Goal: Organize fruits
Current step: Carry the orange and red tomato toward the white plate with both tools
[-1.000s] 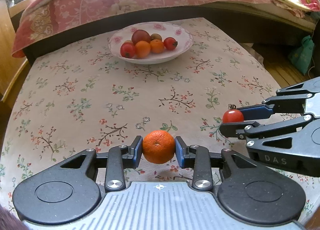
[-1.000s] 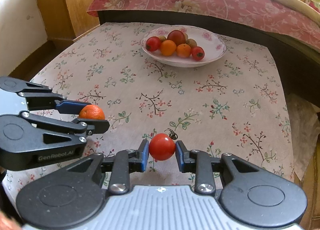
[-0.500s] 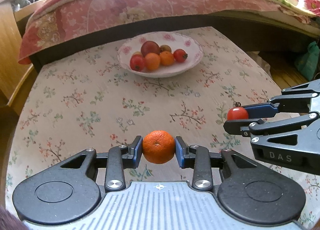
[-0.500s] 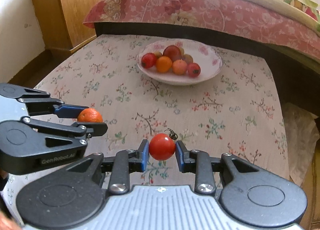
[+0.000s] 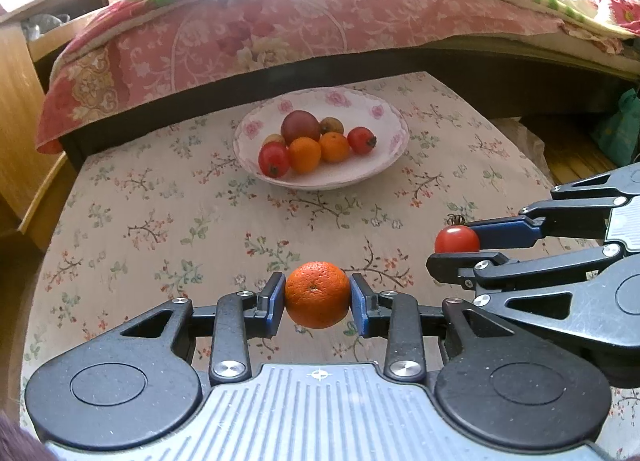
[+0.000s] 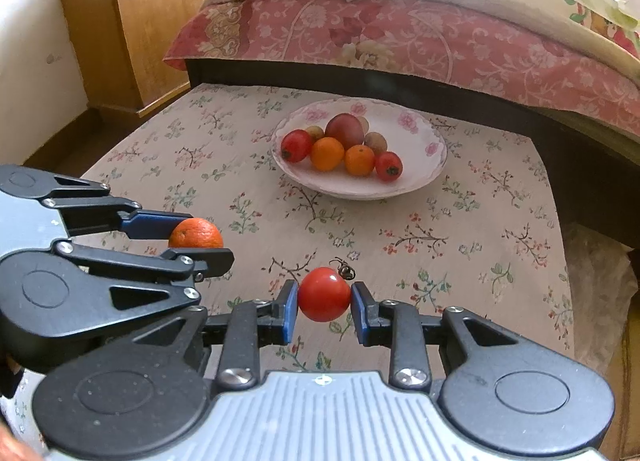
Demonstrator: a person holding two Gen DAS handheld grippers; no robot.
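Above floral tablecloth [image 5: 168,221], level side-by-side left gripper [image 5: 317,297] and right gripper [image 6: 323,301], fruit-laden.

A: What differs from a second ago?

B: Both grippers sit higher above the floral tablecloth [image 5: 168,221], and more of the red patterned bedspread [image 5: 248,33] shows beyond them.

A: And the white floral-rimmed bowl [image 5: 384,165]?

B: It lies lower in both views, so it is nearer ahead of the left gripper [image 5: 318,297] and the right gripper [image 6: 324,301].

A: Anything between the two grippers?

B: The right gripper, clamping the small red tomato [image 6: 324,299], is closer beside the left one, which grips the round orange tangerine [image 5: 317,293].
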